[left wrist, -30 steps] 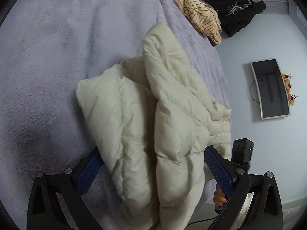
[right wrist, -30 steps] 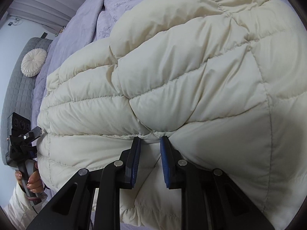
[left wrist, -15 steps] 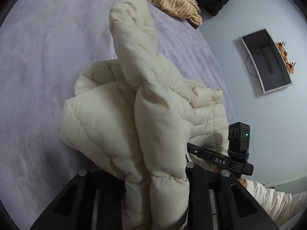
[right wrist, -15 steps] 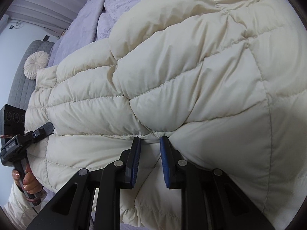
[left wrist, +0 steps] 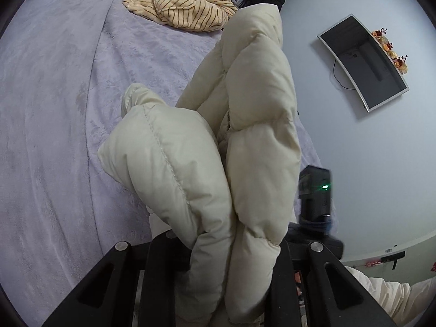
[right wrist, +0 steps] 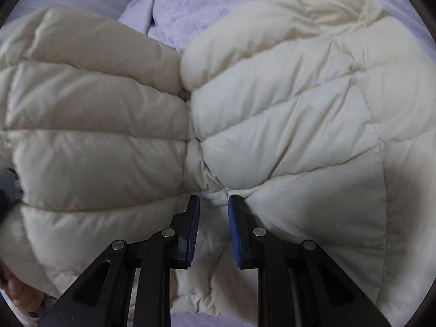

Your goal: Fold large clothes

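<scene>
Lighting: soft, even, dim indoor. Dark shadow on jacket (right wrist: 403, 204), lower right. Motion blur at left edge. Fisheye bending; black vignette corners.

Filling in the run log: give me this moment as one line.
task: fold jacket | left gripper: shut on jacket, raised above bed | right gripper: shut on jacket | fold unfinished

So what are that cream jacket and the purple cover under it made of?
The cream jacket looks like smooth, matte synthetic shell over puffy filling, possibly down: stitched quilt lines separate swollen panels. The purple bed cover looks like soft plush or fleece, with a fuzzy, faintly embossed nap.
</scene>
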{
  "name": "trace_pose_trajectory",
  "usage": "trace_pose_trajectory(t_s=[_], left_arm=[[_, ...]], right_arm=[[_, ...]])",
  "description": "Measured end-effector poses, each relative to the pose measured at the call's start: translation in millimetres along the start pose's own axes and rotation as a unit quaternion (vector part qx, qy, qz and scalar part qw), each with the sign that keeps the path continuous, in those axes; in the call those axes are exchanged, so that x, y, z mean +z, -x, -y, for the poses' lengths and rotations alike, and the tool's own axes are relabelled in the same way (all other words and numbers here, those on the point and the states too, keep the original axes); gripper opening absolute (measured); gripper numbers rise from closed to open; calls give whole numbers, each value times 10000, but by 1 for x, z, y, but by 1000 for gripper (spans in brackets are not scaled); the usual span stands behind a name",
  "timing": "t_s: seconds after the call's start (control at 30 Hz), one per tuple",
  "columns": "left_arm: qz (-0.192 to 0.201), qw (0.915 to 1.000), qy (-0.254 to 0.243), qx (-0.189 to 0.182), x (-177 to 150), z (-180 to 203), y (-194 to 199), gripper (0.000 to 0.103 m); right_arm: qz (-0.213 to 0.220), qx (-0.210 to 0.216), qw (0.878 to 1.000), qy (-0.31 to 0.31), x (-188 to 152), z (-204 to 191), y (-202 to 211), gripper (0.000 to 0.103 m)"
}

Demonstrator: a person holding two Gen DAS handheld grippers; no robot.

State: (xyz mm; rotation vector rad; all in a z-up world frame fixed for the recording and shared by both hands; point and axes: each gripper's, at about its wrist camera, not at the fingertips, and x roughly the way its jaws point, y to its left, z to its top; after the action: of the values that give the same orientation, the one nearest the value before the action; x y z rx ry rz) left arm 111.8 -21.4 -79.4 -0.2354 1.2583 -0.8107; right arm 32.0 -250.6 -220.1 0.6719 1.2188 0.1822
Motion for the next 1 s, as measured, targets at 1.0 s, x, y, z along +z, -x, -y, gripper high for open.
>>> trace_pose_trajectory(t_s=[1.0], left_arm=[[-383, 9962, 76, 784, -1, 70, -48, 24]], right_arm=[[466, -404, 9943, -872, -4, 92, 89, 0]])
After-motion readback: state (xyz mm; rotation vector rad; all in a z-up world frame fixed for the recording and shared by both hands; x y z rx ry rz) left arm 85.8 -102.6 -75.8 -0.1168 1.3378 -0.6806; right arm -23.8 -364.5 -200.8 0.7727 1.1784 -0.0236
